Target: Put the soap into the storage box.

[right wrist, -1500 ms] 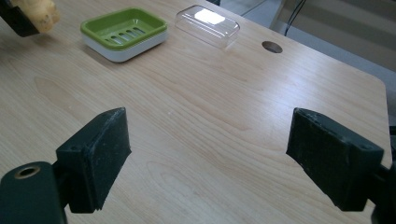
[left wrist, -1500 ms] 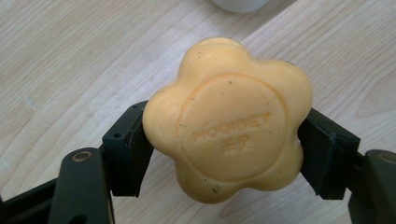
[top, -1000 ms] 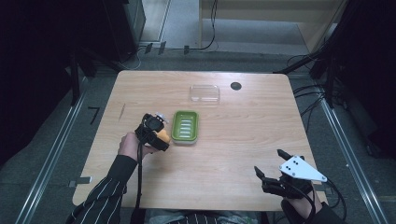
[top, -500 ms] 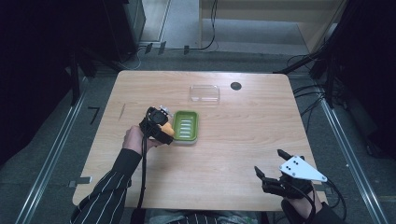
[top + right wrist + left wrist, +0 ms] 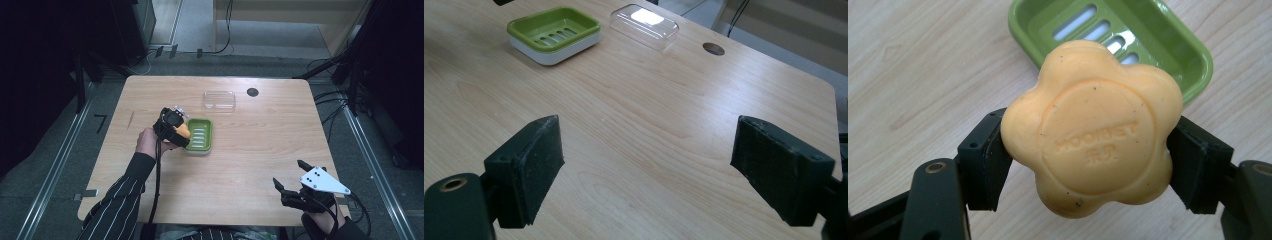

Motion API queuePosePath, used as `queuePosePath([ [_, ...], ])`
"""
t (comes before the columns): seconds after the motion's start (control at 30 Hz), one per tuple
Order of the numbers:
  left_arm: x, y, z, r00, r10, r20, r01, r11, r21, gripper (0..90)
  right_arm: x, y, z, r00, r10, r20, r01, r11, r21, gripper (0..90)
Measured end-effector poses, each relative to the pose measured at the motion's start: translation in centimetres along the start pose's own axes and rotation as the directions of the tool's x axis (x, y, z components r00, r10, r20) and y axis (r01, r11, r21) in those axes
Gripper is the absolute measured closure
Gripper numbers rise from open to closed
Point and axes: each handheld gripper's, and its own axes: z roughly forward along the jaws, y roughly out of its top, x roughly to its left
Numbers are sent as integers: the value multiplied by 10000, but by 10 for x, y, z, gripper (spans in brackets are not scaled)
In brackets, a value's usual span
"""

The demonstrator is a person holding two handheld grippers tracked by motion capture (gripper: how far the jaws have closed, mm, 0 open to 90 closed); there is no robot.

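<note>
Pale wood covers the surface (image 5: 240, 150) in the high view, with a green soap dish (image 5: 200, 136) a little left of centre and a clear plastic lid (image 5: 219, 100) at about one o'clock from it, apart from it, near the far edge. A small dark hole (image 5: 252, 92) sits just right of the lid. The left gripper (image 5: 179, 131) is at the dish's nine-o'clock side, right by its rim, holding an orange soap (image 5: 183, 132). The dish's long axis runs roughly from twelve to six o'clock. The right gripper (image 5: 294, 186) hangs at the near right corner, around five o'clock from the dish and well apart from it, so the left hand is far nearer.

In the left gripper view, the jaws are closed on the soap (image 5: 1093, 127), one pad on each side of the flower-shaped bar. Its face carries embossed letters that seem to read "MOONEET", though the middle letters are soft, and beneath them two small characters I cannot make out. The dish (image 5: 1128, 35) lies just beyond the soap at twelve to one o'clock, its slotted floor bare. Judging from this, the coming move is a short carry forward and a lowering into the dish.

In the right gripper view, the jaws stand wide apart with nothing between them, above bare wood. The dish (image 5: 554, 34) shows at eleven o'clock, with the lid (image 5: 644, 25) just past it at twelve.
</note>
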Motion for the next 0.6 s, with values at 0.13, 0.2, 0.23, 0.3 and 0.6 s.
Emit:
queuePosePath([
  [0.13,-1,9,3,9999,116,63,-116,9999,-102,280,-1,0,1,10000,62,7,-62,10000,15,136],
  [0.2,-2,13,4,9999,137,74,-136,9997,-187,280,-1,0,2,10000,63,10,-63,10000,30,136],
  [0.23,-3,14,5,9999,126,65,-124,9997,-224,280,-1,0,2,10000,52,-14,-52,10000,57,136],
  [0.3,-3,17,7,9997,227,89,-224,9994,-255,280,-1,1,3,10000,12,-22,-12,10000,60,136],
  [0.6,-4,25,10,9997,223,92,-219,9988,-439,280,-1,0,1,10000,30,-1,-30,10000,46,136],
])
